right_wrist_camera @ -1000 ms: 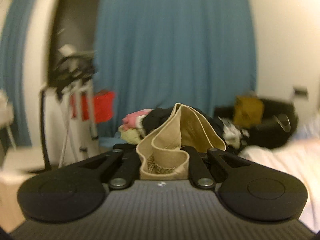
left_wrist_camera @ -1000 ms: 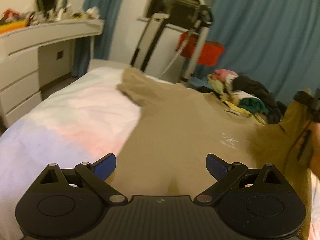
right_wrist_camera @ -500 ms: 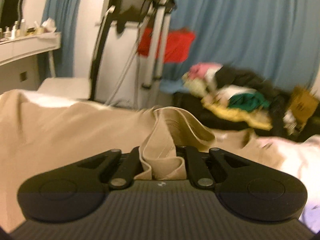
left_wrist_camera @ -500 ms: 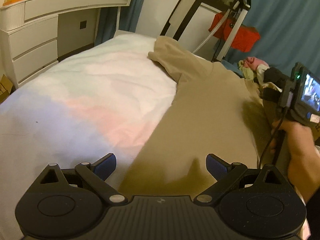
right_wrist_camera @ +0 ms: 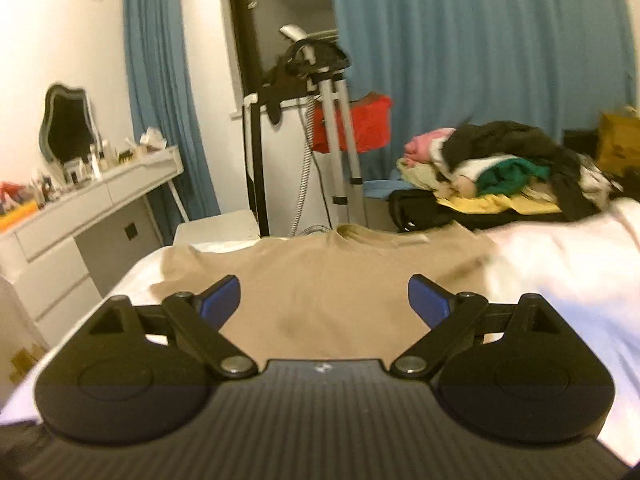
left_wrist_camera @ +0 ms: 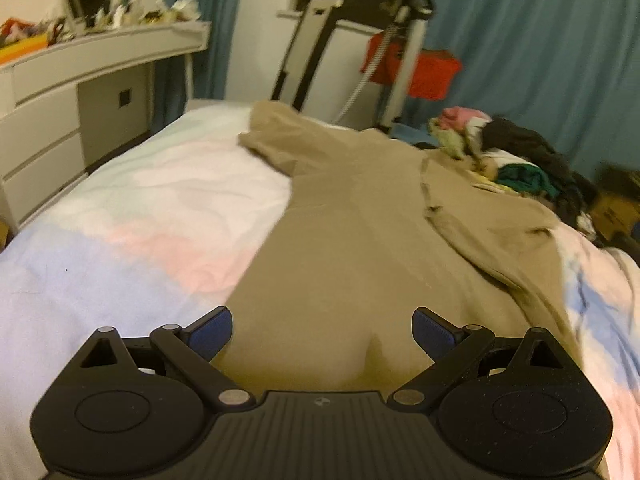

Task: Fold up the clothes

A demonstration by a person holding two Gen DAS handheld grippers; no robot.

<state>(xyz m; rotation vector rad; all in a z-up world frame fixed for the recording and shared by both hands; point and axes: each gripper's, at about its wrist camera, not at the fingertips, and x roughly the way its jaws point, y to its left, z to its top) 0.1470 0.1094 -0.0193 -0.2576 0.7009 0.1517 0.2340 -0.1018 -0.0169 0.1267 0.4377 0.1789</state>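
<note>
Left wrist view first: my left gripper (left_wrist_camera: 322, 330) has its blue-padded jaws spread wide with nothing between them, poised over the near hem of the tan long-sleeved shirt (left_wrist_camera: 360, 240). That shirt lies spread along the bed's pastel pink, white and blue sheet (left_wrist_camera: 120, 240); one sleeve is bunched toward the far left corner, and the right side is folded inward over the body. Past the shirt I see a heap of mixed pink, black, green and yellow clothes (left_wrist_camera: 516, 160), then a white dresser (left_wrist_camera: 60, 120) on the left and blue curtains (left_wrist_camera: 540, 40) behind.

On the right wrist view, my right gripper (right_wrist_camera: 324, 300) is likewise wide open and holds nothing, with the shirt lying flat beyond its fingers, collar at the far edge. Behind stands a garment steamer on a metal pole (right_wrist_camera: 336, 120).
</note>
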